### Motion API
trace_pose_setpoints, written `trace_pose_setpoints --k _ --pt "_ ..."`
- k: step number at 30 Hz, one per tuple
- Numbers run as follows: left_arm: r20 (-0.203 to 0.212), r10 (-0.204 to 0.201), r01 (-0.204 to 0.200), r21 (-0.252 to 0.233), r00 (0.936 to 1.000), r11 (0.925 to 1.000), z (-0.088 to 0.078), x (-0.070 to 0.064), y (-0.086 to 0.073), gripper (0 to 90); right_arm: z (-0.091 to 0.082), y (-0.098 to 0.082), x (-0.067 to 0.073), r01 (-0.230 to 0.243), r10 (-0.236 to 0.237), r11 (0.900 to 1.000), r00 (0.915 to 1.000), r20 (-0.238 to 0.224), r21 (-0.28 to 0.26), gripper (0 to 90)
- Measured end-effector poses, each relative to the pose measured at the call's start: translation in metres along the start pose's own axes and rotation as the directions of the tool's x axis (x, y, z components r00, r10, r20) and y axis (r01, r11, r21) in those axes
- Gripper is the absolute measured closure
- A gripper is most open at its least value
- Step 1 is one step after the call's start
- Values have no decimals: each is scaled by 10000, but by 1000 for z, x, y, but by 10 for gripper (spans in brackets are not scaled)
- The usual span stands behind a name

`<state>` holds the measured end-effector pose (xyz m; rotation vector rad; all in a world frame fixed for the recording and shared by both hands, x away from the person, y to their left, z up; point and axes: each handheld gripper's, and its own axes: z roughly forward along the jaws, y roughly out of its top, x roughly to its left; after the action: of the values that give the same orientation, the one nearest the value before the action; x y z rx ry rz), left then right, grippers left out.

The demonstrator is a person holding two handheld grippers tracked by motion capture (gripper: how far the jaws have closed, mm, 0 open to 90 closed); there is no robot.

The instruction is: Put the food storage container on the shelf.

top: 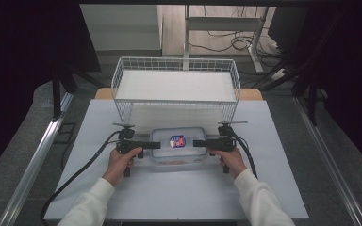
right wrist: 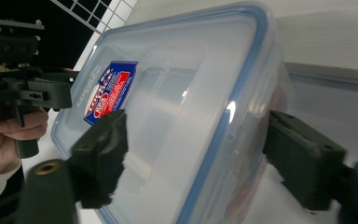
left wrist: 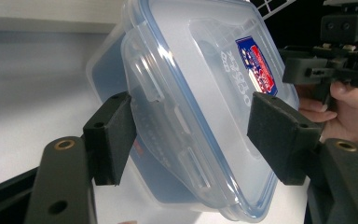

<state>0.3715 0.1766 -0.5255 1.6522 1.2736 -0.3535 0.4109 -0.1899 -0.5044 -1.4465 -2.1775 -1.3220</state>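
Note:
A clear plastic container (top: 179,153) with a blue-sealed lid and a red and blue sticker (top: 177,141) lies on the white table, in front of the wire rack. Something reddish shows faintly inside. My left gripper (top: 156,145) is at its left end and my right gripper (top: 197,143) at its right end, pointing at each other. In the left gripper view the open gripper (left wrist: 196,140) straddles the container (left wrist: 205,70) at its end latch. In the right gripper view the open gripper (right wrist: 200,158) straddles the opposite rim of the container (right wrist: 182,116).
A white wire rack (top: 176,84) stands on legs just behind the container, with a low gap beneath it. The white table (top: 169,197) runs bare toward the near edge. Black cables (top: 82,169) trail from both grippers toward the front.

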Motion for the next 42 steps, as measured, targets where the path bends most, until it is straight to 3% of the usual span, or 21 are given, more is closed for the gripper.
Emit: trace_pose_setpoints --k 10,13,26,34,42 --pt "95 231 -228 -319 9997 9992 -12 -10 -6 449 -15 -5 10 -65 66 9998 10000 69 -166 392" --pt "4 456 -456 -377 9990 9982 -15 -16 -9 471 -23 -11 14 -18 19 9995 10000 33 -316 426" --pt "-104 746 -750 -381 9972 9965 -21 -25 -14 486 -31 -22 27 121 -108 9988 9996 259 -482 447" --pt "-169 907 -916 -555 9957 9943 -27 -25 -5 488 -28 -19 30 158 -145 9975 9997 193 -694 448" --pt "-306 1308 -1326 -686 9909 9888 -31 -17 17 489 -18 2 28 584 -563 9921 9982 212 -1109 448"
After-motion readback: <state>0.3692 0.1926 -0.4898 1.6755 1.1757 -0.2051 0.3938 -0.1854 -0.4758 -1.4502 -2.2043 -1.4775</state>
